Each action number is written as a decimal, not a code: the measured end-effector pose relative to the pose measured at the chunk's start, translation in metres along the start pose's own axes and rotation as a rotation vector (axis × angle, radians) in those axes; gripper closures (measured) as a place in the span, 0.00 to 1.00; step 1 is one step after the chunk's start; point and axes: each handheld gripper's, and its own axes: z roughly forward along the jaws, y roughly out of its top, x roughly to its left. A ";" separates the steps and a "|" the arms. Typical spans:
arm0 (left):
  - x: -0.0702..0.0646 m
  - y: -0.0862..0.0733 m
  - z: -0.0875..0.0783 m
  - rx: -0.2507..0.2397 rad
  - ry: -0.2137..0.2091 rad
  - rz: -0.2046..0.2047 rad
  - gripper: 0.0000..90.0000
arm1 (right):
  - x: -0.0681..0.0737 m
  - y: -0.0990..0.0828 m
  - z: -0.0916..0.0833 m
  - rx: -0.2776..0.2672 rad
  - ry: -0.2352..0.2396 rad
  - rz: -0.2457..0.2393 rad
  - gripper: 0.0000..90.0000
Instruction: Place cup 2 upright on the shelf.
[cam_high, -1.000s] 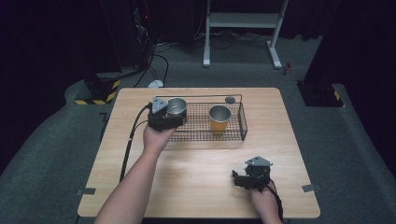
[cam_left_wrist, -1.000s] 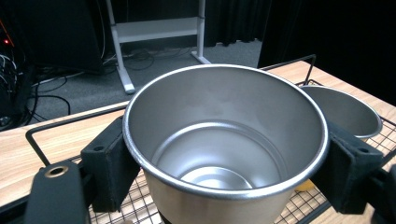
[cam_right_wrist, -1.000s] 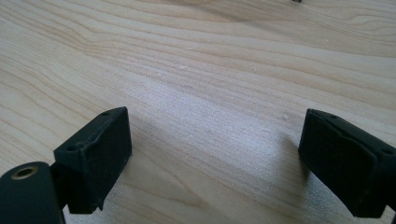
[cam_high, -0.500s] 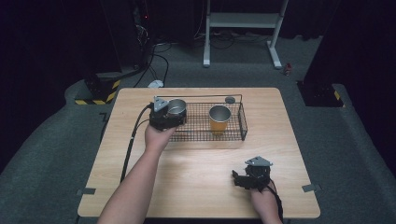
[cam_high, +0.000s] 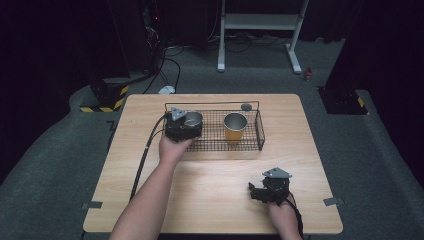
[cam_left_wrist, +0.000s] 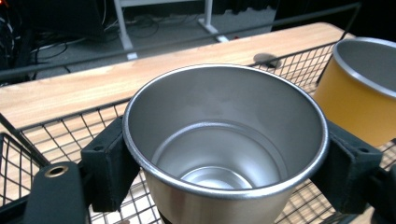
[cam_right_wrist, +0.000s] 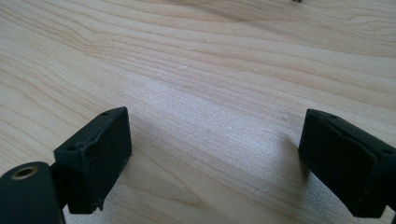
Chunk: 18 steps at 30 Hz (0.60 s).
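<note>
Dark carpet and cables surrounded a pale wooden table (cam_high: 210, 200) in the middle of the high view. Nearest, at the lower right of that view, the right gripper (cam_high: 260, 192) sat low over bare wood, its jaws spread wide with nothing between them; the right gripper view showed only wood grain in the gap. Further up, left of centre, the left gripper (cam_high: 186, 129) pinched a steel cup (cam_left_wrist: 224, 154) by its sides, both pads pressed against the wall just under the rim, the cup upright at the left end of a black wire basket (cam_high: 260, 131). Just right of it in the basket stood an orange cup (cam_high: 235, 128), apart from the steel one. Beyond the basket a small dark disc (cam_high: 246, 106) lay on the table.
</note>
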 end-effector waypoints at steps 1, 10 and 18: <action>0.000 -0.001 0.001 0.008 0.003 0.002 0.21 | 0.000 0.000 0.000 0.000 0.000 0.000 0.10; 0.004 -0.007 0.013 0.082 0.023 -0.035 0.21 | 0.000 0.000 0.000 0.000 0.004 -0.004 0.11; 0.008 -0.010 0.020 0.153 0.041 -0.071 0.21 | 0.001 0.000 0.000 0.001 0.005 -0.001 0.11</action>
